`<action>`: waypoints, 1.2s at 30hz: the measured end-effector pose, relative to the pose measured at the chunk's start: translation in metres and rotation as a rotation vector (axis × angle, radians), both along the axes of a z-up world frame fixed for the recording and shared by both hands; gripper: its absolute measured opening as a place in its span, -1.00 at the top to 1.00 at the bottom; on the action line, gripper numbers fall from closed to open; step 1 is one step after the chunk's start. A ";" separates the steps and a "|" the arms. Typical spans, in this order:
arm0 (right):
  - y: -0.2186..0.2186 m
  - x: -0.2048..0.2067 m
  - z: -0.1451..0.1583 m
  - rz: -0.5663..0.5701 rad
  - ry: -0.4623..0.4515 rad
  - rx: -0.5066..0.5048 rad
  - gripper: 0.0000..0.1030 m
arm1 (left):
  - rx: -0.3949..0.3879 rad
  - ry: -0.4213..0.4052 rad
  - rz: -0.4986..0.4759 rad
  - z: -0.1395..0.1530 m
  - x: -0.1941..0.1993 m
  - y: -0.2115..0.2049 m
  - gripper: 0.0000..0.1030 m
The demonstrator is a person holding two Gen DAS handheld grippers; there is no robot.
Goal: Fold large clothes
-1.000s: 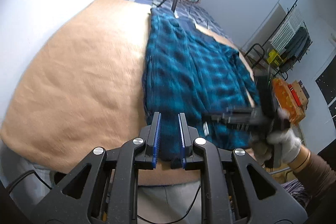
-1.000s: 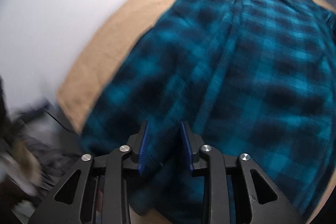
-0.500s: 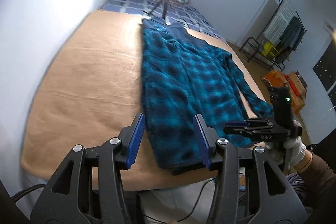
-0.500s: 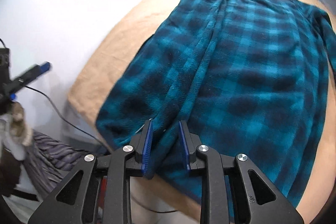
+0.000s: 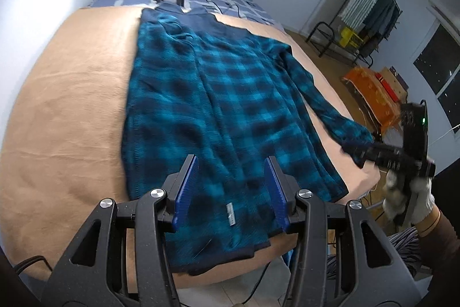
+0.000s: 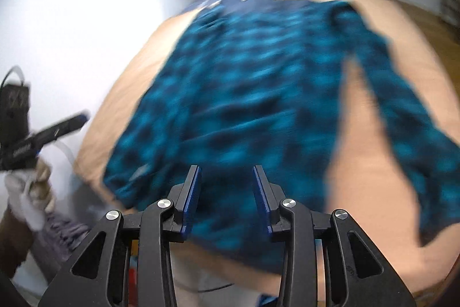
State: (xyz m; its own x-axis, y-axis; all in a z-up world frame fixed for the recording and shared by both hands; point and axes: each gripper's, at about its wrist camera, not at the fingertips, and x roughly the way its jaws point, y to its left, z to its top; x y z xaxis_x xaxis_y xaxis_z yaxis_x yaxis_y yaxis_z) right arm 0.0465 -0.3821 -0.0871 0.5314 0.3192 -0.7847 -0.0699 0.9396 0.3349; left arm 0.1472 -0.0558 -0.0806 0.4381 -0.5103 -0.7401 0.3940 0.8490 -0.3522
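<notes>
Shirt [image 5: 230, 94] flat (blurred); grippers seemingly apart.

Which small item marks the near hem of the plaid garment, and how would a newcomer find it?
Start at the tan blanket covering the bed, then the teal-and-black plaid garment spread along it. At the garment's near end, seen between the open left gripper fingers, lies a small pale label. It is the only light patch on the dark checks.
</notes>
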 end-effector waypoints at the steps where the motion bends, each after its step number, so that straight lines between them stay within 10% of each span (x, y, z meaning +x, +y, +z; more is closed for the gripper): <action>1: -0.021 -0.001 -0.001 -0.055 -0.006 -0.013 0.33 | 0.001 0.004 -0.003 -0.002 0.002 -0.005 0.08; 14: -0.197 -0.043 -0.011 -0.519 -0.044 0.006 -0.06 | -0.004 0.033 -0.056 -0.012 0.019 -0.053 0.08; 26: -0.249 -0.105 -0.063 -0.838 0.076 0.358 -0.06 | 0.011 0.028 -0.087 -0.014 0.018 -0.068 0.08; 36: -0.205 -0.096 -0.063 -0.686 0.107 0.382 -0.06 | 0.037 0.006 -0.135 -0.013 0.007 -0.084 0.08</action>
State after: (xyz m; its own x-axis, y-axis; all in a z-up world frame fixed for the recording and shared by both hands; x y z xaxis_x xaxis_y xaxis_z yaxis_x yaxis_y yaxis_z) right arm -0.0496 -0.5876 -0.1501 0.6350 0.2052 -0.7447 0.5340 0.5800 0.6152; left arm 0.1545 -0.1395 -0.0941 0.3625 -0.5365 -0.7621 0.5038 0.8007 -0.3241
